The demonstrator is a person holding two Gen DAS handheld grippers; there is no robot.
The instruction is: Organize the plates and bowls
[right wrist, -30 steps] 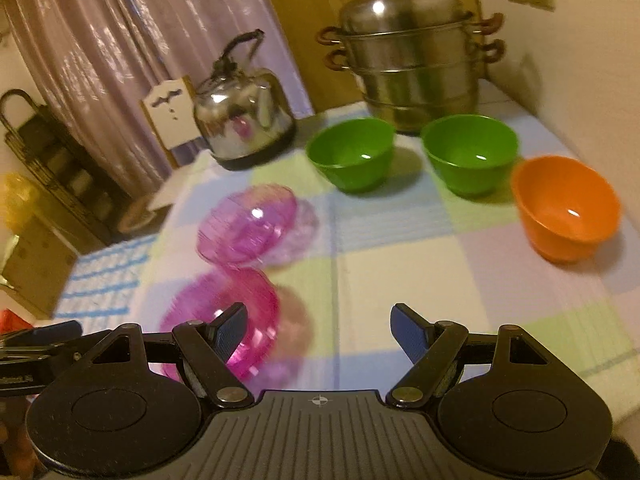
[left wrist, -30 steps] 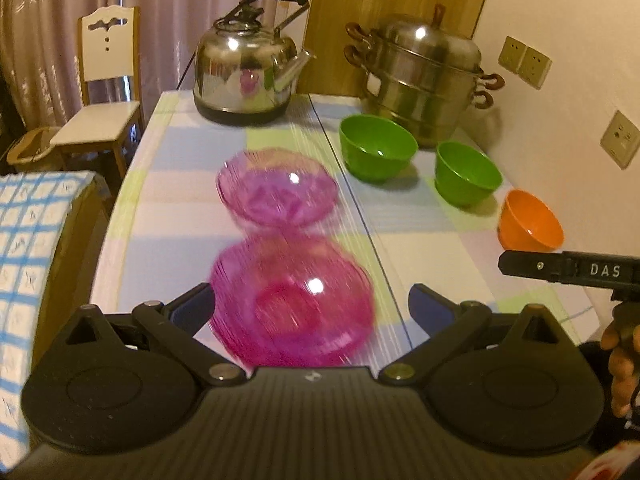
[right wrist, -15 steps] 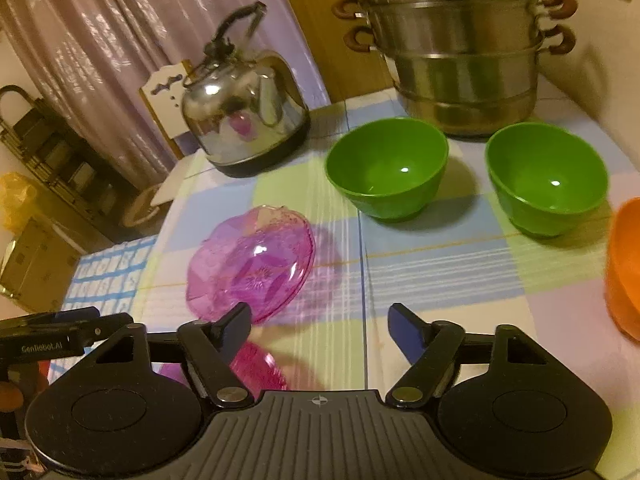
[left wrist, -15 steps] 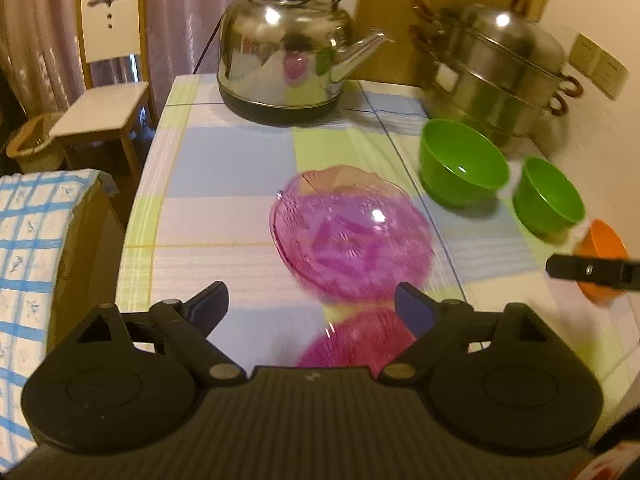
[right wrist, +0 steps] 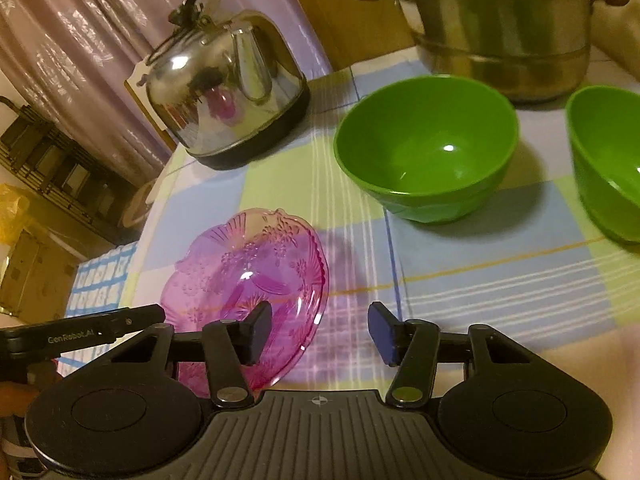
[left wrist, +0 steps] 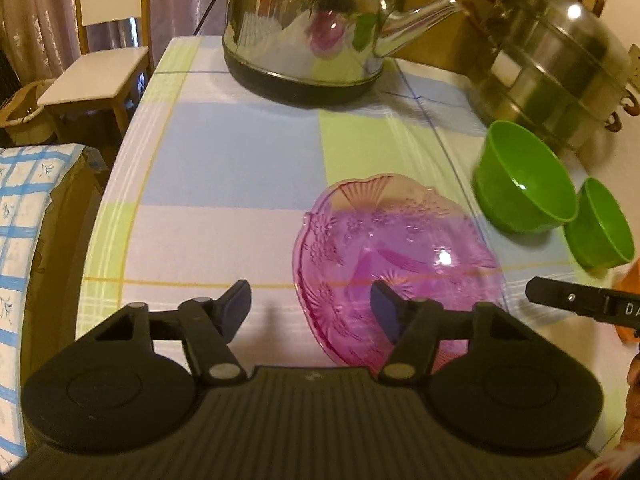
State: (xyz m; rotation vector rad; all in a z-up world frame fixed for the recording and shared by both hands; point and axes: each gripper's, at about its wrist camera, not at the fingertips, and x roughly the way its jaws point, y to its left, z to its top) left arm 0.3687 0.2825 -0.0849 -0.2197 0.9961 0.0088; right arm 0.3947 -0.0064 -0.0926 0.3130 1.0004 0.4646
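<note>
A pink glass plate (left wrist: 396,252) lies on the checked tablecloth; it also shows in the right wrist view (right wrist: 248,276). My left gripper (left wrist: 310,310) is open and empty, its right finger over the plate's near left rim. My right gripper (right wrist: 320,332) is open and empty, its left finger over the plate's right rim. Two green bowls (right wrist: 428,148) (right wrist: 612,168) stand beyond; they show at the right in the left wrist view (left wrist: 520,176) (left wrist: 600,228). A sliver of an orange bowl (left wrist: 628,280) shows at the far right. The second pink plate is out of sight.
A steel kettle (left wrist: 316,24) stands at the table's back, also in the right wrist view (right wrist: 228,96). A stacked steel steamer pot (left wrist: 560,64) stands at the back right by the wall. A white chair (left wrist: 96,64) is beyond the table's left edge.
Both grippers have moved forward over the table. The nearer pink plate has dropped out of view below them, and the farther pink plate is now at the fingertips. Both stay open.
</note>
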